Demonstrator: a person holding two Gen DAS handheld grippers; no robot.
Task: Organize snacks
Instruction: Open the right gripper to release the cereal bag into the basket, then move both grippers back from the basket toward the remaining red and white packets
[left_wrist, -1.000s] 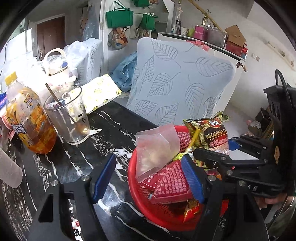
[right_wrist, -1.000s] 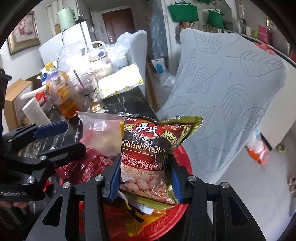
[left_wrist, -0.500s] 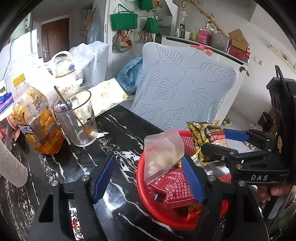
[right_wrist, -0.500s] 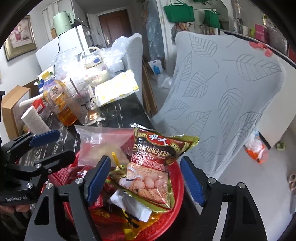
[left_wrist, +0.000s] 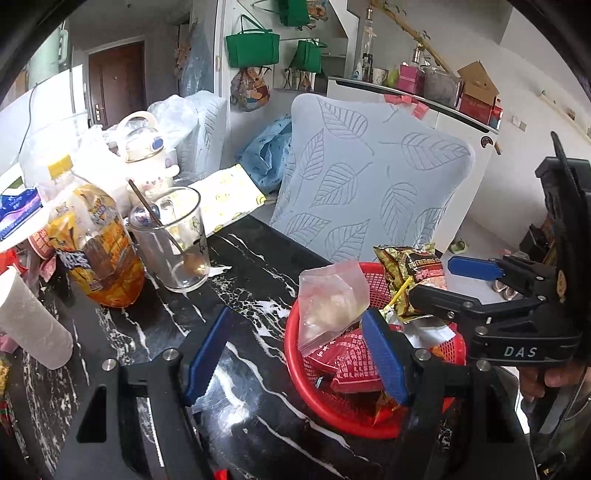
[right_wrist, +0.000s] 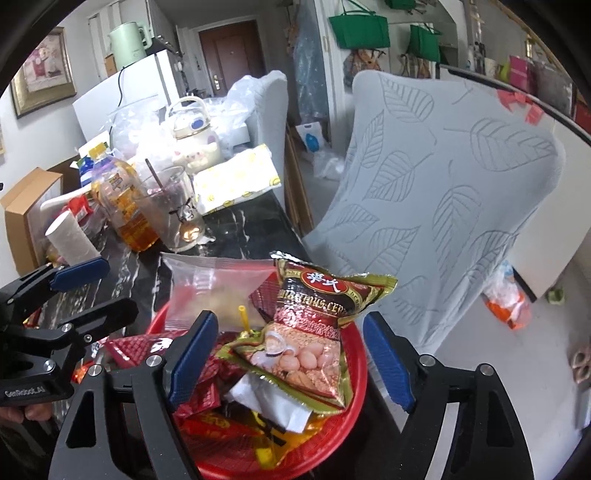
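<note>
Right claw (right_wrist: 286, 354) spread wide, jaws having just been opening; the cereal bag (right_wrist: 314, 332) lies between the blue pads but neither pad touches it. Bag rests tilted on top of the pile in the one red basket (right_wrist: 360, 391), directly ahead of and below this claw.

Left claw (left_wrist: 295, 354) also spread, pinching nothing. Its left pad hangs over bare black marble worktop (left_wrist: 155, 317); its right pad sits over the near rim of the basket (left_wrist: 295, 354). Basket lies ahead and to the right of this claw.

Basket contents, counted as far as visible: one cereal bag, one clear zip bag (right_wrist: 218, 284) standing upright at the far-left side, at least two dark red packets (left_wrist: 351, 365) under it, one yellow straw (right_wrist: 243, 317) poking up beside the cereal bag, one white wrapper (right_wrist: 269, 402) beneath the bag. Lower layers too jumbled to count.

Ahead-left of both claws, well apart from the basket: one amber bottle (left_wrist: 96, 251) with yellow cap, one glass cup (left_wrist: 173, 240) just beside it with one spoon inside, one white paper roll (left_wrist: 29, 325) nearer, one cream kettle (left_wrist: 147, 162) farther back, one yellow-patterned packet (left_wrist: 225, 195).

Beyond the worktop edge, ahead of the right claw: one chair (right_wrist: 443, 192) in a leaf-print cover. A second covered chair (right_wrist: 267, 107) stands farther back.

A hand (left_wrist: 546, 380) grips the right claw's handle.
</note>
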